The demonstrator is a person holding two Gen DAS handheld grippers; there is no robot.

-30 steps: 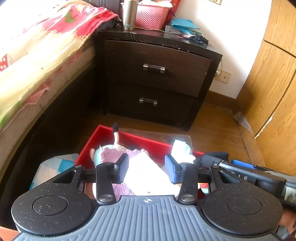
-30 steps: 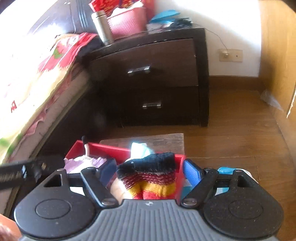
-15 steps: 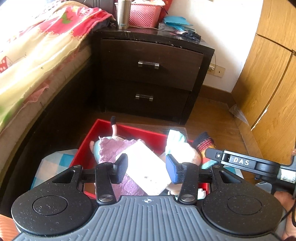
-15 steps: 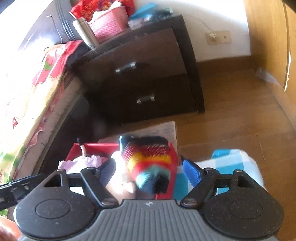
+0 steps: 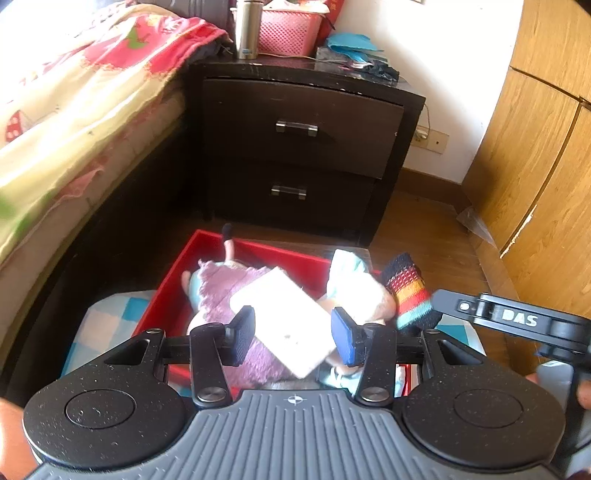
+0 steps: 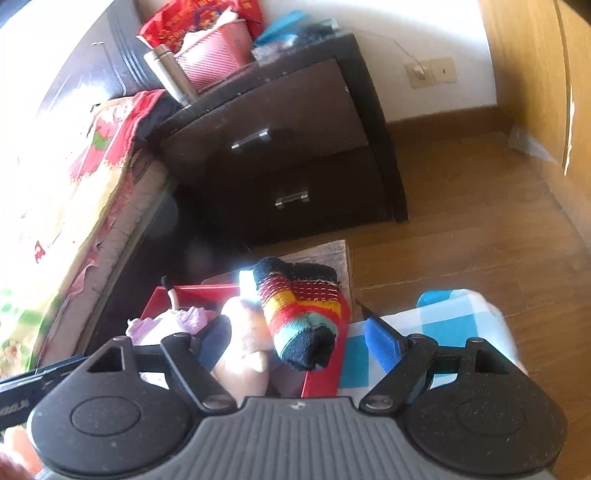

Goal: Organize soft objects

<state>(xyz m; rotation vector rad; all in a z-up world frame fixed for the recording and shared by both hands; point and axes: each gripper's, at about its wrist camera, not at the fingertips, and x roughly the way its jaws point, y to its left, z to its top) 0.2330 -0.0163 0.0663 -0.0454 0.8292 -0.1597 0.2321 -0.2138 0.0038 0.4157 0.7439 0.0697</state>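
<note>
A red box (image 5: 173, 280) stands on the floor before the nightstand, holding a purple knit cloth (image 5: 225, 284), a white pad (image 5: 284, 325) and a pale soft toy (image 5: 354, 291). A striped sock (image 6: 299, 306) lies draped over the box's right rim (image 6: 340, 339); it also shows in the left wrist view (image 5: 406, 291). My left gripper (image 5: 291, 338) is open above the white pad. My right gripper (image 6: 299, 345) is open, its jaws wide on either side of the sock's toe, not touching it.
A dark two-drawer nightstand (image 5: 295, 147) stands behind the box, with a pink basket (image 5: 288, 31) and a steel flask (image 5: 246, 29) on top. A bed (image 5: 66, 103) runs along the left. A blue checked cloth (image 6: 443, 325) lies right of the box. A wooden wardrobe (image 5: 546, 166) stands at the right.
The sock has left my right gripper and come to rest over the box's right rim. My right gripper has pulled back and to the right. My left gripper has stayed open over the box.
</note>
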